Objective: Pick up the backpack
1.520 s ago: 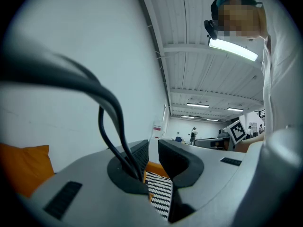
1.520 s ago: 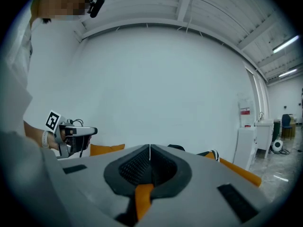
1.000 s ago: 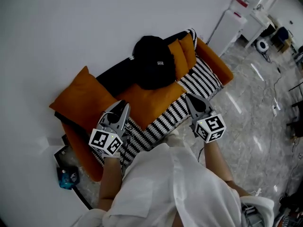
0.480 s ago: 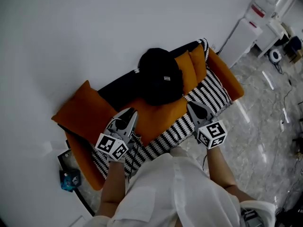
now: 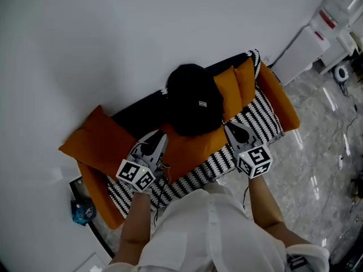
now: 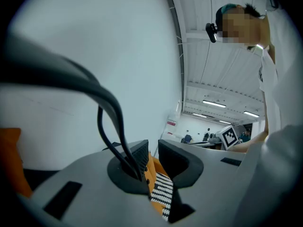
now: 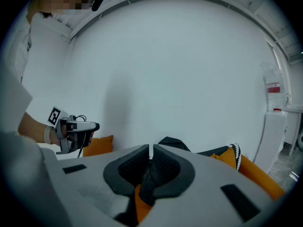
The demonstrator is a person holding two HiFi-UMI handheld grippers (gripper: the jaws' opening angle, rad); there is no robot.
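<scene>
Backpack, black, mid-sofa. It leans on the dark backrest, rounded top far toward the white wall, bottom near on the orange seat cushion. Long axis runs far-to-near, a bit tilted. The face with the small pale label looks out to the room. Straps don't show, zips too dark to make out.

Sofa also holds an orange cushion at its left end, two more just right of the backpack, and a black-white striped throw over the seat.

Left gripper is near-left of the backpack, jaws slightly spread. Nothing is between them, only cushion and stripes seen through the gap. Right gripper is near-right, jaws pressed together and empty. Neither touches the backpack.

In the right gripper view only the backpack's dark peak shows above the jaws. Small blue thing on the floor at the sofa's left end, too small to identify. The person's white sleeves cut off the sofa's near edge.
</scene>
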